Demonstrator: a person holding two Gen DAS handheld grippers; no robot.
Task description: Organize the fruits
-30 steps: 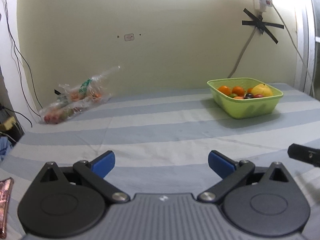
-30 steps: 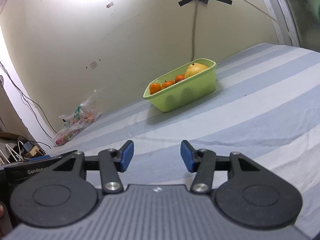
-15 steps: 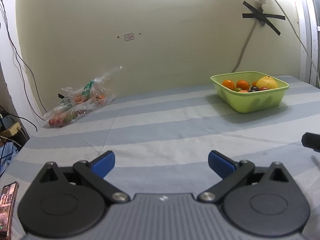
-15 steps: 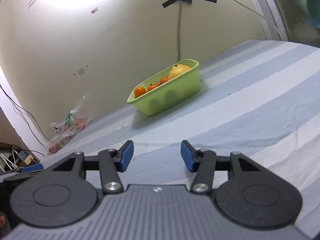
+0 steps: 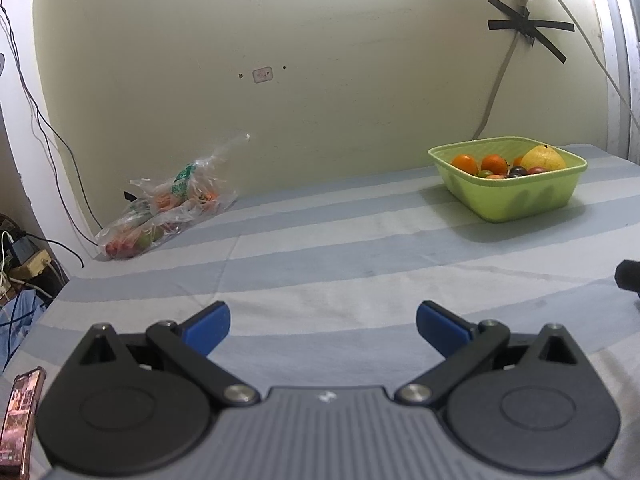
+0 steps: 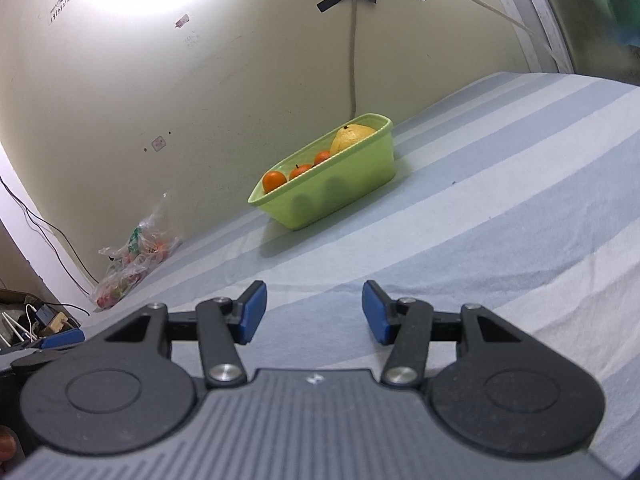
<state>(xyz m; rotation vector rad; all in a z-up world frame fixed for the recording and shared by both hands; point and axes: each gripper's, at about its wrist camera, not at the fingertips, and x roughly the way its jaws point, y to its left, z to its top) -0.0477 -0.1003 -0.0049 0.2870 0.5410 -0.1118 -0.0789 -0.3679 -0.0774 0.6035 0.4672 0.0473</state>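
Fruit bag [image 5: 168, 208] at ten o'clock: thin, slippery, probably bruisable; pinch its neck. Left gripper [image 5: 322, 326] and right gripper [image 6: 312, 312] gape empty.

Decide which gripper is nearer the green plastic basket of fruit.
Right, judging by views. The right gripper faces the green plastic basket ahead; the left gripper has it far off to its right.

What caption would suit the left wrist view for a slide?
Open left gripper above a striped sheet, facing a green basket of fruit and a plastic bag by the wall.
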